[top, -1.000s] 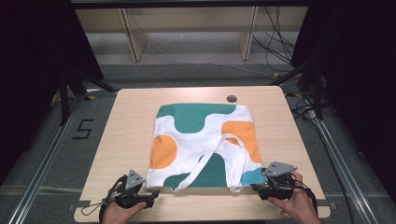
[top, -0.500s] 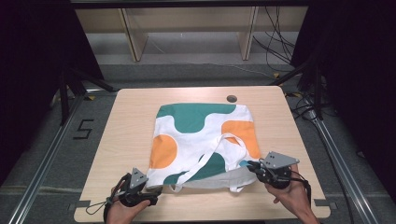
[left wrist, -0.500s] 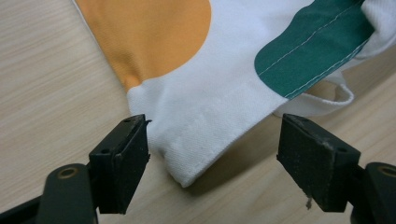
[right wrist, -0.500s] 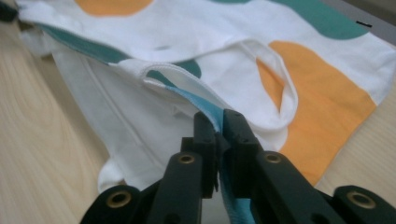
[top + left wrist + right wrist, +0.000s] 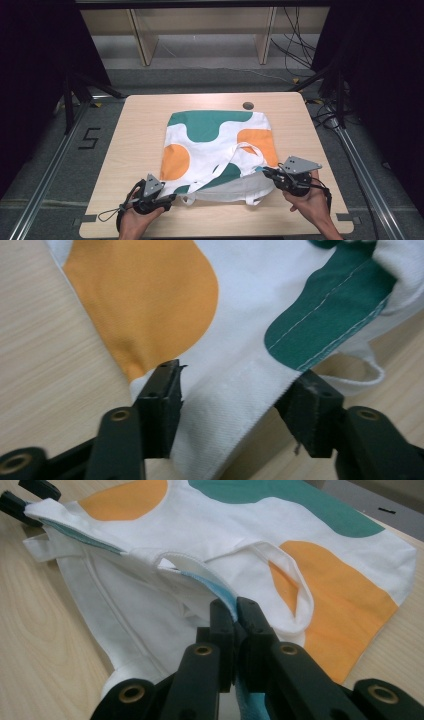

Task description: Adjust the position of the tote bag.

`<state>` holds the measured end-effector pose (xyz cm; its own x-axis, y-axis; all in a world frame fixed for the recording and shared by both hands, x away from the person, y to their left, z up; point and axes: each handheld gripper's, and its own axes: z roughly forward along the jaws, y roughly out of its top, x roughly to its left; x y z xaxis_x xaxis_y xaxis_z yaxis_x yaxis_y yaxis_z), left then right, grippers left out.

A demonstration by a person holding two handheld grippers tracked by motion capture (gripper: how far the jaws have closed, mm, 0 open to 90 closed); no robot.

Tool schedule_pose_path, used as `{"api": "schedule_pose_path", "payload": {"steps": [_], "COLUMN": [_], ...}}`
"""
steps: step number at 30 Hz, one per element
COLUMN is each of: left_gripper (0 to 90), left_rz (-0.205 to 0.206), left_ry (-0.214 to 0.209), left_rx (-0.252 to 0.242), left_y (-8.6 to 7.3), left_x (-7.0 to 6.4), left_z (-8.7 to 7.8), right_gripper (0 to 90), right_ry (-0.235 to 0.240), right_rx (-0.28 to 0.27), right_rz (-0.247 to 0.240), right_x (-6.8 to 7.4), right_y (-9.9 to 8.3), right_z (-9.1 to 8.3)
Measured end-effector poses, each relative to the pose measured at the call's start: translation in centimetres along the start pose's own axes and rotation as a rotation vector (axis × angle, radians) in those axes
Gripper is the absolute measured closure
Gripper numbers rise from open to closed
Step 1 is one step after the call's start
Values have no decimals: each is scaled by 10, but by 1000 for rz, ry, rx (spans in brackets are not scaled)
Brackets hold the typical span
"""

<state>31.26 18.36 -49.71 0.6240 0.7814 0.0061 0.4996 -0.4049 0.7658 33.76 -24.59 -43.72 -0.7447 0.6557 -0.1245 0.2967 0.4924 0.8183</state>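
Observation:
A white tote bag (image 5: 215,145) with green and orange shapes lies flat on the wooden table (image 5: 140,130), its opening toward the person. My right gripper (image 5: 265,171) is shut on the upper layer of the bag's rim (image 5: 220,592) and holds it raised, so the white inside (image 5: 130,610) shows. One handle (image 5: 295,587) loops beside those jaws. My left gripper (image 5: 172,198) stands open at the bag's near left corner; in the left gripper view (image 5: 235,405) the white corner fabric (image 5: 225,405) lies between the two spread jaws. The left gripper (image 5: 27,497) also appears far off in the right gripper view.
A small dark round hole (image 5: 247,106) sits near the table's far edge. Wooden shelving (image 5: 200,30) stands behind the table, with cables (image 5: 300,45) on the floor at right. Metal rails (image 5: 50,170) run along both sides, and a "5" marking (image 5: 89,138) is on the floor.
The right gripper has moved slightly forward and inward with the bag's upper rim, opening the mouth wider. The left gripper has slid toward the bag's near left corner.

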Motion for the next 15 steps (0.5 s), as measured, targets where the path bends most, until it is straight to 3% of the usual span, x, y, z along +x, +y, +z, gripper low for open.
{"api": "schedule_pose_path", "payload": {"steps": [1,2,4,5,9,10,11,12,13,14,15], "left_gripper": [477,477,475,483,511,504,504,506,505,501,497], "left_rz": [-12,-51,-60,-23,1,28,15,23,-7,-1,-25], "left_ry": [-9,-16,-5,-1,9,13,13,4,-2,-1,2], "left_rx": [-1,-22,-25,-23,-17,-4,-5,15,43,59,48], "left_y": [1,1,2,4,11,13,13,14,13,13,13], "left_x": [3,5,6,9,11,12,10,8,5,5,6], "left_z": [-2,-4,-5,-5,-1,1,4,8,11,15,20], "right_gripper": [860,855,854,854,844,834,822,809,790,770,744], "right_ry": [1,-1,2,1,-9,-11,-8,-6,-10,-9,-6], "right_rx": [2,14,14,14,22,22,23,26,33,40,61], "right_rz": [-8,-6,-13,-22,-27,-25,-11,-15,-15,-12,-6], "right_x": [0,2,2,2,2,2,3,2,2,2,4], "right_y": [-1,-2,-2,-2,-2,-2,-2,-3,-4,-4,-6], "right_z": [0,0,0,0,2,2,2,3,3,5,8]}}
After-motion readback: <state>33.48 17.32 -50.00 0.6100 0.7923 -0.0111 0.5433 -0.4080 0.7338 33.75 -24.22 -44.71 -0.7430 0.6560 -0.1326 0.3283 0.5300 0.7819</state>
